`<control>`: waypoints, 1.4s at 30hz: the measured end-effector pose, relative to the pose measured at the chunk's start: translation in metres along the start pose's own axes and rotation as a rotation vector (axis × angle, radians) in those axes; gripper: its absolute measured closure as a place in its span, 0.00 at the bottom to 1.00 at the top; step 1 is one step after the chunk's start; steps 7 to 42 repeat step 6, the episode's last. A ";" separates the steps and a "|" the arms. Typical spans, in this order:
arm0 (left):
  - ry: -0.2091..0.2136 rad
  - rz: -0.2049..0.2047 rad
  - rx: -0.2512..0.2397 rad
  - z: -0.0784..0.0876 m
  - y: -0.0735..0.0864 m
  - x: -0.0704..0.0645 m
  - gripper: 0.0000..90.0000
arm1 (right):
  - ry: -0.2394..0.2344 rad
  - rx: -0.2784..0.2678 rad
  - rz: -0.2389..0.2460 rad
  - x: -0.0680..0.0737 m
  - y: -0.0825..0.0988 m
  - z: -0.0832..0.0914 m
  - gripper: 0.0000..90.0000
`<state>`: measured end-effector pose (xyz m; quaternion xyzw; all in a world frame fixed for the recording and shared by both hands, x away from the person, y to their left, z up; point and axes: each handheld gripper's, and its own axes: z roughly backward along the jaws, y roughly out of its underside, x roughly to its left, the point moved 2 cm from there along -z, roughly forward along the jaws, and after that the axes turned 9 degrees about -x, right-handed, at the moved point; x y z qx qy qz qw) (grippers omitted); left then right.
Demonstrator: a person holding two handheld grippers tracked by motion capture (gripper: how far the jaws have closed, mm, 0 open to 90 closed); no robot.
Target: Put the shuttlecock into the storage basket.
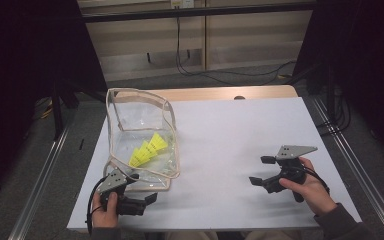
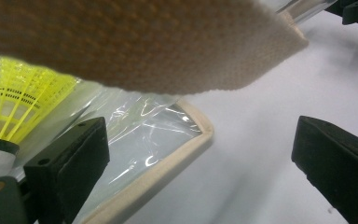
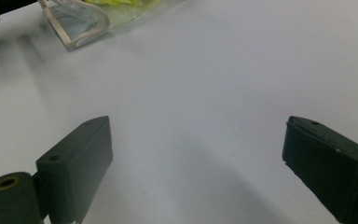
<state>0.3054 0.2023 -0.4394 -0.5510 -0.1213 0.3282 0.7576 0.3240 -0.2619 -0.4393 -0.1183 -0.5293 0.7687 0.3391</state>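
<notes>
A clear plastic bag (image 1: 139, 120) with beige trim stands open on the left of the white table (image 1: 230, 135). Several yellow shuttlecocks (image 1: 147, 149) lie inside it. My left gripper (image 1: 142, 187) is at the bag's near corner, open. In the left gripper view the left gripper (image 2: 200, 140) has its jaws wide apart, the bag's trimmed corner (image 2: 186, 151) lies low between them, a beige strap (image 2: 140, 42) crosses overhead, and a shuttlecock (image 2: 18, 98) shows at the left. My right gripper (image 1: 261, 170) is open over bare table at the right; in its own view the right gripper (image 3: 196, 140) holds nothing.
The table's near edge (image 1: 205, 229) runs just below both hands. Metal rails (image 1: 45, 170) flank the table, and cables (image 1: 215, 72) lie on the floor beyond its far end. The bag's corner (image 3: 81, 28) shows far off in the right gripper view.
</notes>
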 end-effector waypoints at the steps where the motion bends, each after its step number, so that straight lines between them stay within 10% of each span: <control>1: 0.000 0.000 0.000 0.000 0.000 0.000 0.04 | -0.003 -0.005 -0.002 0.000 0.000 0.000 0.09; 42: -0.002 0.002 -0.001 0.000 0.000 0.000 0.04 | 0.002 -0.003 -0.002 -0.001 0.002 0.001 0.09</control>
